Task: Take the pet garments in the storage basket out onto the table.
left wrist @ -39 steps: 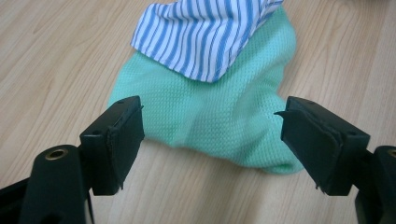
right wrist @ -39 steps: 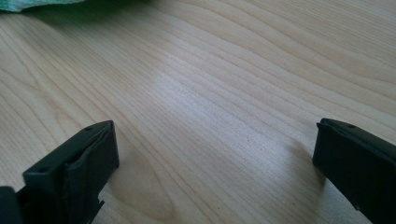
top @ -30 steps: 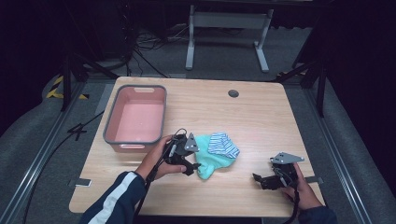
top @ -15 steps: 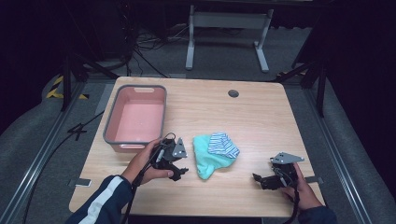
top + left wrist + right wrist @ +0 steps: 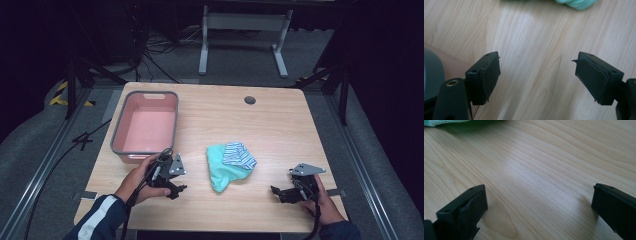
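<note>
With both the left tongs (image 5: 175,189) and right tongs (image 5: 278,192) spread empty beside the green cloth (image 5: 222,167) lying mid-desk (image 5: 280,130), right of the pink tub (image 5: 147,125), probably best pinch low at its edge.

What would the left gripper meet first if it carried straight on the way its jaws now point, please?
Probably the teal cloth: the open left gripper looks across bare table toward its edge, though depth is uncertain.

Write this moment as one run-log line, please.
left gripper: open, beside pink bin | right gripper: open, on table | green cloth with striped cloth on top: between grippers, untouched
</note>
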Demonstrator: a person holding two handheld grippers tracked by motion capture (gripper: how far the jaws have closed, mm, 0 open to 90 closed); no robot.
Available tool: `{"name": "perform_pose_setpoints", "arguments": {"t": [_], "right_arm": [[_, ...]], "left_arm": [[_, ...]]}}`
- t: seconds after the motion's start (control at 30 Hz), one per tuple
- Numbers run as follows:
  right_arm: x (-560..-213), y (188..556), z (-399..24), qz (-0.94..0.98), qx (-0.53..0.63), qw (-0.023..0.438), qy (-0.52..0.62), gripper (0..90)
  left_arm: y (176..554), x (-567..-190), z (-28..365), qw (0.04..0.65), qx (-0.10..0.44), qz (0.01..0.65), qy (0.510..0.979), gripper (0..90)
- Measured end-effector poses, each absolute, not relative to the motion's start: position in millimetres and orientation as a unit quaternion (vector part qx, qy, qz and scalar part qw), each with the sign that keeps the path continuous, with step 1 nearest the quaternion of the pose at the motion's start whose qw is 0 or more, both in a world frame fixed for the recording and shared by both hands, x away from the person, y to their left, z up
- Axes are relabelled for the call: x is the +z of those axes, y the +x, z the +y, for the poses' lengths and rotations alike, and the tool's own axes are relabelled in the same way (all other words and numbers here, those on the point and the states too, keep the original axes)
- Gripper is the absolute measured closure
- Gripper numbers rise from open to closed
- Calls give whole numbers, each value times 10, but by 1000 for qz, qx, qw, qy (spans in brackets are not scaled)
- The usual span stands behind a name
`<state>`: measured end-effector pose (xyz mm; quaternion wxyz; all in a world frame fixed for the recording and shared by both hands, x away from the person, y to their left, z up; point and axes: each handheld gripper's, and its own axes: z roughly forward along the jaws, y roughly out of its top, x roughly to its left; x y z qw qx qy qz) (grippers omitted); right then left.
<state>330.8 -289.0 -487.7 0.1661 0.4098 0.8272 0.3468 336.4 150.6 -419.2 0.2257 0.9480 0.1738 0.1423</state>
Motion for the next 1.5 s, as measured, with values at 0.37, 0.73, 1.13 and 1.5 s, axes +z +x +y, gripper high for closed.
{"name": "perform_pose_setpoints", "arguments": {"t": [0.37,0.73,1.13,1.5], "right_arm": [[-4877,3308,-2890,827,347,166,410,5],[-4877,3308,-2890,827,347,166,410,5],[-4879,3309,-2886,827,346,168,410,4],[-4879,3323,-2877,828,346,165,409,1]], "left_arm": [[3295,-4317,1914,203,159,194,947,199],[3214,-4419,2268,185,176,216,942,201],[3121,-4589,2647,225,172,249,926,175],[3103,-4827,3102,352,110,302,879,121]]}}
